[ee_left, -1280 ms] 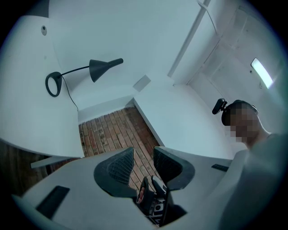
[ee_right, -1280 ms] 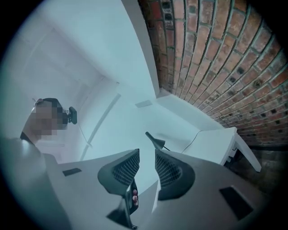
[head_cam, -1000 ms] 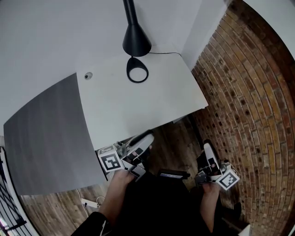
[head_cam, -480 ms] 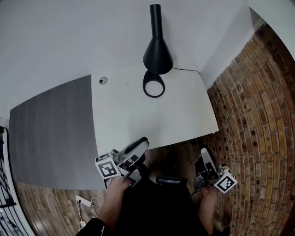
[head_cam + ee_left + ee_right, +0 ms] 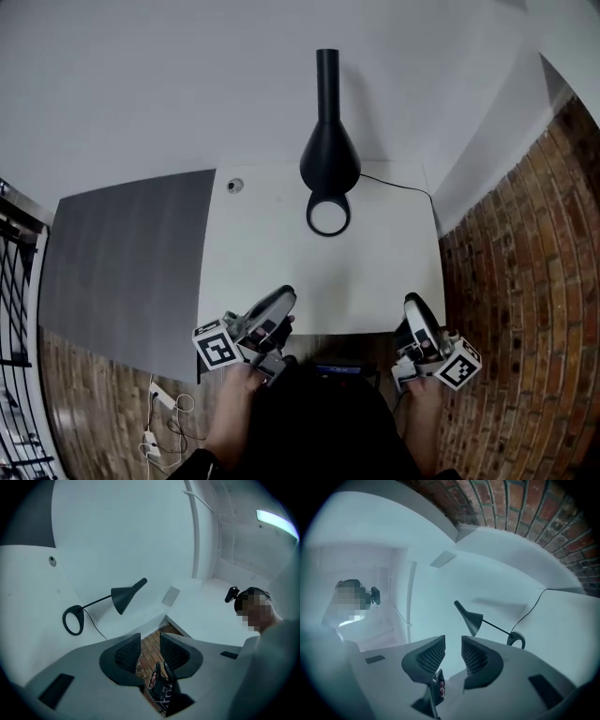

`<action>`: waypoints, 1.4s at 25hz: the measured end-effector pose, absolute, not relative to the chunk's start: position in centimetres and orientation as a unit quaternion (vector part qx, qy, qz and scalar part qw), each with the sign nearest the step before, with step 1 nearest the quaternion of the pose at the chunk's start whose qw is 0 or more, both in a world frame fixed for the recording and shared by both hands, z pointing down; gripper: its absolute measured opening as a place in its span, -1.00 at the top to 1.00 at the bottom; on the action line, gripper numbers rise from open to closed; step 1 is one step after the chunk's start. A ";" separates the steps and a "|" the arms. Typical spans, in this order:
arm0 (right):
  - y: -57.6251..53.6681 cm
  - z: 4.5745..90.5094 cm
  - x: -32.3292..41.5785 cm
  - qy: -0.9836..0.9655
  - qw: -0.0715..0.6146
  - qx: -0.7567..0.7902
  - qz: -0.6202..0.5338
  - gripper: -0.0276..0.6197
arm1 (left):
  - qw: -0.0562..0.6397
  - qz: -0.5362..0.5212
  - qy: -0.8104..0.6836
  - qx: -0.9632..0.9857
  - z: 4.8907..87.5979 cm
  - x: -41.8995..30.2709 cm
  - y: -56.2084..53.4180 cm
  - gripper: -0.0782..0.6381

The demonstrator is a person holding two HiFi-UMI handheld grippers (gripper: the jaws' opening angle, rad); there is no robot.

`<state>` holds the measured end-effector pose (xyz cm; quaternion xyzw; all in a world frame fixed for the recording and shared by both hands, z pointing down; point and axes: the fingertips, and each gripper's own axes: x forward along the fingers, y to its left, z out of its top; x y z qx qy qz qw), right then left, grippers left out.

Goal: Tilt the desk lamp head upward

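Head view: the black lamp head [image 5: 330,157] was seen at upper centre, over its ring base [image 5: 328,217], at the far edge of the white desk [image 5: 272,253]. The left gripper [image 5: 284,298] and right gripper [image 5: 412,305] were held at the near desk edge, low in the frame, well apart from the lamp. Nothing was touched.

Left gripper view: the jaws were spread wide with nothing between them; only brick floor [image 5: 146,662] was seen through the gap. The lamp head [image 5: 124,597] was at centre left, shade aimed downward.

Right gripper view: the jaws were set at a narrower gap, also empty. The lamp head [image 5: 471,618] was just above them in the frame, not reached.

The task was judged not begun: approach, grip on the head and upward tilt were all left.
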<state>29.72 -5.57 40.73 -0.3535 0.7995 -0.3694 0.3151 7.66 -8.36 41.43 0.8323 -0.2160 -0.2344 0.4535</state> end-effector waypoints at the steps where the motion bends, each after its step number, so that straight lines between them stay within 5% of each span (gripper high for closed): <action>1: -6.0 40.9 30.1 0.802 0.314 -0.345 -0.374 0.63 | 0.452 -0.235 -0.226 0.830 41.4 7.9 -8.4 0.40; 19: -11.4 44.5 30.3 0.808 0.282 -0.294 -0.426 0.63 | 0.472 -0.230 -0.287 0.801 44.1 8.8 -9.8 0.40; 35: -21.5 56.8 23.7 0.759 0.063 -0.450 -0.468 0.63 | 0.525 -0.147 -0.195 0.815 56.0 7.8 -24.6 0.40</action>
